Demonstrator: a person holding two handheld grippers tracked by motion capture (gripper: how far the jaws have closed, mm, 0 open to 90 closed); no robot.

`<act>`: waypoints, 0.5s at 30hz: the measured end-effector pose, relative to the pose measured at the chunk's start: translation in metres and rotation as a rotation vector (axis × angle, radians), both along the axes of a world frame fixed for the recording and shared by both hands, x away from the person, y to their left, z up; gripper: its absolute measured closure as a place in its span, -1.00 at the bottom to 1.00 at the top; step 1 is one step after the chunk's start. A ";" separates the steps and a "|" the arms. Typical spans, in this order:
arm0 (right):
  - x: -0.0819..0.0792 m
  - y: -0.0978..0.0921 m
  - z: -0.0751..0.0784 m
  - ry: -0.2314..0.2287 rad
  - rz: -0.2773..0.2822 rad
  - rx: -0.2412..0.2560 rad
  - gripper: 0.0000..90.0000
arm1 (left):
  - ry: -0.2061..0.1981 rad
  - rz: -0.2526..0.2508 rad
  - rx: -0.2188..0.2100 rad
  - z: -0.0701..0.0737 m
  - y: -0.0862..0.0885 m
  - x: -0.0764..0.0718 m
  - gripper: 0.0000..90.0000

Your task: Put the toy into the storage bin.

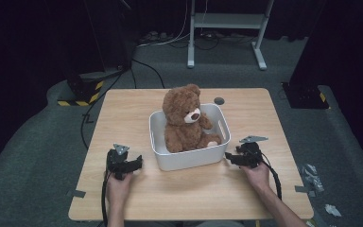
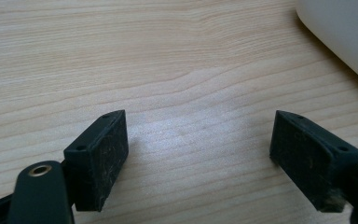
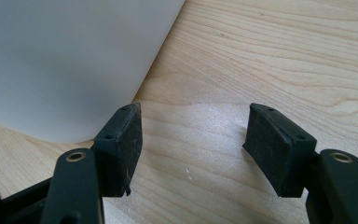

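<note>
Teddy bear [image 1: 185, 119] sits upright inside white bin [image 1: 189, 158] at mid-table [image 1: 123, 113], left gripper [image 1: 137, 163] and right gripper [image 1: 228, 157] flanking it. Left gripper view: jaws released, wide over bare wood. Right gripper view: jaws released, bin wall [image 3: 65, 60] just beside one jaw

- Table [image 1: 137, 101]: pale wood, grain running side to side, corners rounded. It stands on grey carpet.
- White bin [image 1: 189, 158] sits directly on the table, about mid-width, a little toward the far side. Rounded corners, slot handle in its right wall.
- In my left gripper view, a corner of the bin [image 2: 349, 37] shows at upper right, resting on bare wood [image 2: 177, 84].
- In my right gripper view, the bin wall [image 3: 65, 60] stands at upper left, flat on the wood [image 3: 270, 56].
- Small dark round spot [image 1: 219, 100] on the tabletop, just behind the bin, near the far edge.
</note>
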State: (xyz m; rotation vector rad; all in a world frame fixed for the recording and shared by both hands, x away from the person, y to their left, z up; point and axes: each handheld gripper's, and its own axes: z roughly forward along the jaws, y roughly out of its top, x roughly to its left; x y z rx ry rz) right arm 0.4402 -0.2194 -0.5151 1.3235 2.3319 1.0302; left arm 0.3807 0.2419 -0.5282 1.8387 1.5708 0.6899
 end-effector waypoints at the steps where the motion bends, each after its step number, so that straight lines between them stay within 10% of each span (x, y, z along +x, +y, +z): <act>1: 0.000 0.000 0.000 -0.001 0.002 -0.004 -0.20 | 0.002 -0.004 0.003 0.000 0.000 0.000 -0.57; 7: -0.006 0.006 -0.003 -0.068 0.042 -0.104 -0.23 | -0.001 0.000 -0.001 0.000 0.000 0.000 -0.57; 15: -0.008 0.006 -0.007 -0.097 0.043 -0.081 -0.27 | 0.000 0.000 -0.001 0.000 0.000 0.000 -0.57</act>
